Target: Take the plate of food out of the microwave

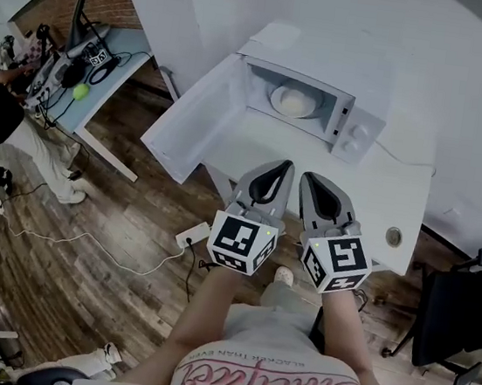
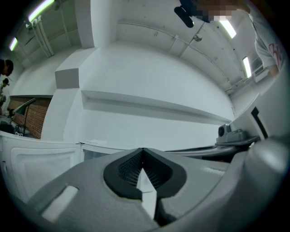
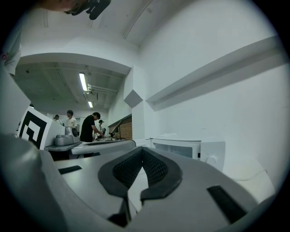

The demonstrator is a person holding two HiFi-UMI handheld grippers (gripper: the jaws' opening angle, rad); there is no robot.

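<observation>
Listing item one, the plate of food (image 1: pixel 293 102): where is it, and how does it lie? (clerk)

Inside the cavity of the microwave (image 1: pixel 355 127), toward the back. Round, so no long axis to enter. Lies flat, with pale food heaped on top. The cavity mouth faces the person. (checker)

Item two, the microwave door (image 1: pixel 192 128)? (clerk)

White, swung wide to the left of the head view, so the mouth is fully uncovered. The control panel with two knobs stands at the right of the mouth. (checker)

Item three, the table (image 1: pixel 382 193). Edges, open room? (clerk)

White top. A bare strip runs from the cavity mouth to the near edge, with nothing standing on it. One round cable grommet (image 1: pixel 394 237) is set near the right front edge. A white wall is close behind the microwave. (checker)

Items four and five, the grippers? (clerk)

The left gripper (image 1: pixel 284 166) and right gripper (image 1: pixel 308 178) are side by side at the table's near edge, tips toward the microwave and well apart from the plate. In its own view the left gripper (image 2: pixel 143 153) has jaws pressed together at the tips and nothing between the pads. The right gripper (image 3: pixel 142 152) is likewise clenched and empty, with the microwave (image 3: pixel 181 147) ahead and to its right. (checker)

Sundries? (clerk)

A power strip (image 1: pixel 193 236) with a white cable lies on the wood floor below the table. A dark office chair (image 1: pixel 458 317) stands at the right. (checker)
</observation>
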